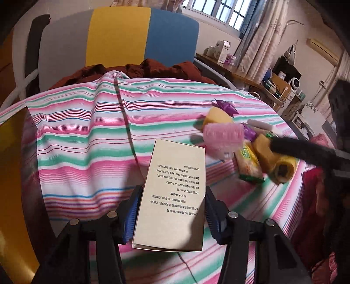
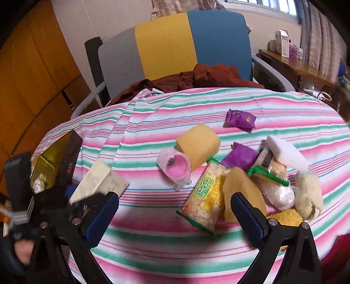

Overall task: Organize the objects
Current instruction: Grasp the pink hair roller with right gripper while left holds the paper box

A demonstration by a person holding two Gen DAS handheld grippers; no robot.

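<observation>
Between the blue-padded fingers [image 1: 131, 209] of the left gripper [image 1: 169, 209], low in the left wrist view, sits a tall beige cardboard box printed with text [image 1: 175, 192], clamped across its narrow sides. It looks light and stiff, though thin walls may dent; holding near mid-height seems sensible. Low in the right wrist view, the right gripper [image 2: 175, 213] hangs spread wide and empty above a green-edged snack packet [image 2: 205, 196], likely crinkly and slippery. Underneath lies a pink, green and white striped cloth [image 1: 87, 135], soft and wrinkled. Beyond stands a grey, yellow and blue chair back [image 1: 118, 37], beside a curtained window [image 1: 221, 11].
</observation>
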